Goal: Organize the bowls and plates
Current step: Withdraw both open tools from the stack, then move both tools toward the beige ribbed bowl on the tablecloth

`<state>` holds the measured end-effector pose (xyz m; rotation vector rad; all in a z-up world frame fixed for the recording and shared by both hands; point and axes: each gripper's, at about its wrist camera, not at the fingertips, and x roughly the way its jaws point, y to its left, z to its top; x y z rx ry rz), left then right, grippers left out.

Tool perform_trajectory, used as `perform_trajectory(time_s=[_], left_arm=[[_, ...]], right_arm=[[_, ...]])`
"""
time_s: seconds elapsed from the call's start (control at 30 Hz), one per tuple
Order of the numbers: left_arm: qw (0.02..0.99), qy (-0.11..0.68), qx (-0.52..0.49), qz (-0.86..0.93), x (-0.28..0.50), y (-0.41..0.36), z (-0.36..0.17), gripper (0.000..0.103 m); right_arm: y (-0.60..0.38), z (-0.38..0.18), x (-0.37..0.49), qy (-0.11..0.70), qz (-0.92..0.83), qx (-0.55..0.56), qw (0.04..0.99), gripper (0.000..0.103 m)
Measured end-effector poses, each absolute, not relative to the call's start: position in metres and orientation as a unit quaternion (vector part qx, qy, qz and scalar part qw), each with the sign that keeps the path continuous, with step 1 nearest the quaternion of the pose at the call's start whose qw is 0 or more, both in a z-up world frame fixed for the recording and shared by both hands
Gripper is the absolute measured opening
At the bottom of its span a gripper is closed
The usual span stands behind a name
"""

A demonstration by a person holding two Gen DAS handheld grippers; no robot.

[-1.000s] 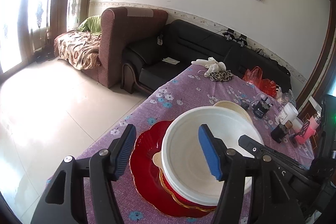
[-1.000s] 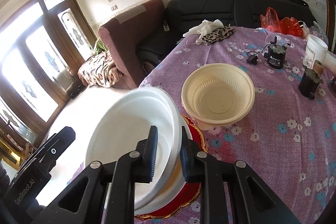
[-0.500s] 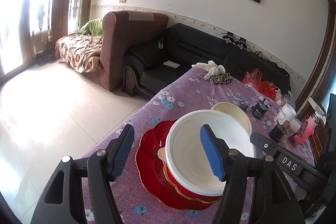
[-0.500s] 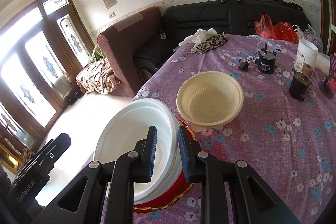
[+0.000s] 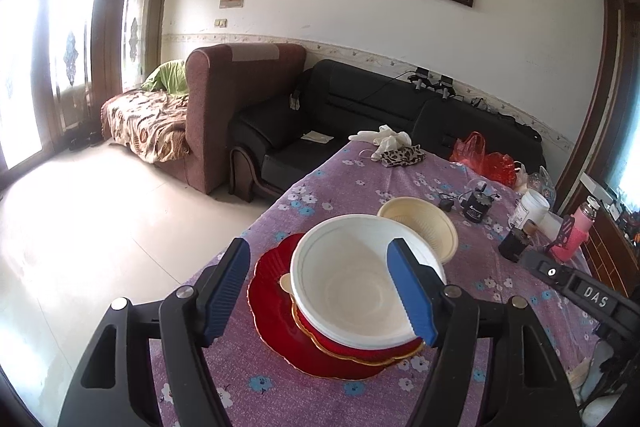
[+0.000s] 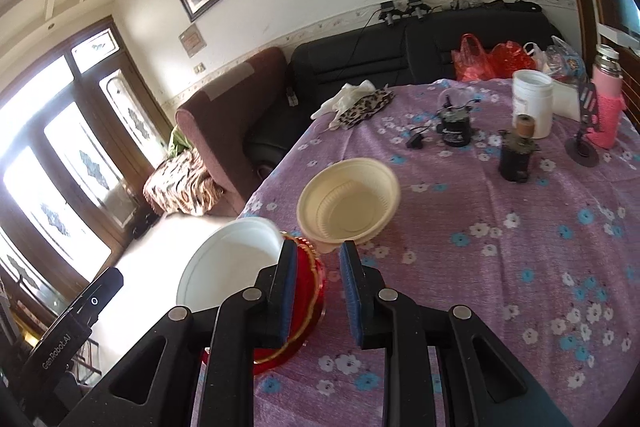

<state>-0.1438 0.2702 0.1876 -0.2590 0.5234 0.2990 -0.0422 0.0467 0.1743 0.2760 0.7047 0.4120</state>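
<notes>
A white bowl sits on a stack of red plates near the table's front left edge; it also shows in the right wrist view. A cream bowl stands just behind the stack, also seen in the right wrist view. My left gripper is open and empty, its fingers above and on either side of the white bowl. My right gripper is open a little and empty, pulled back right of the white bowl, above the red plates.
The purple flowered tablecloth holds a white jar, dark small containers, a pink bottle, red bags and a leopard cloth at the far side. A black sofa stands behind the table.
My right gripper let go of the white bowl's rim, opened a little and drew back to the right. The bowl now rests on the plates. My left gripper rose and pulled back.
</notes>
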Motion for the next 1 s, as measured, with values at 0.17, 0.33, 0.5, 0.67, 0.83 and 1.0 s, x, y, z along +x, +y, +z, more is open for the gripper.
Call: perform_trajectory(time_s=[0.17,0.33,0.5,0.67,0.83,1.0], left_arm=[[0.954,0.245,-0.105,0.139,-0.153,0.248,0.198,0.075],[0.960,0.238,-0.082,0.123,-0.158,0.221,0.206,0.078],[0.965,0.232,-0.061,0.107,-0.161,0.195,0.209,0.082],[0.967,0.232,-0.046,0.093,-0.161,0.177,0.210,0.084],[0.967,0.239,-0.036,0.081,-0.156,0.164,0.209,0.084],[0.965,0.247,-0.039,0.075,-0.148,0.162,0.206,0.084]], right_arm=[[-0.009,0.191,-0.057,0.311,0.164,0.152,0.923,0.028],[-0.076,0.213,-0.075,0.275,0.116,0.175,0.938,0.034],[-0.131,0.238,-0.095,0.242,0.071,0.185,0.950,0.037],[-0.170,0.259,-0.111,0.214,0.038,0.189,0.958,0.041],[-0.197,0.282,-0.122,0.190,0.008,0.176,0.966,0.042],[-0.213,0.303,-0.125,0.173,-0.018,0.160,0.972,0.048]])
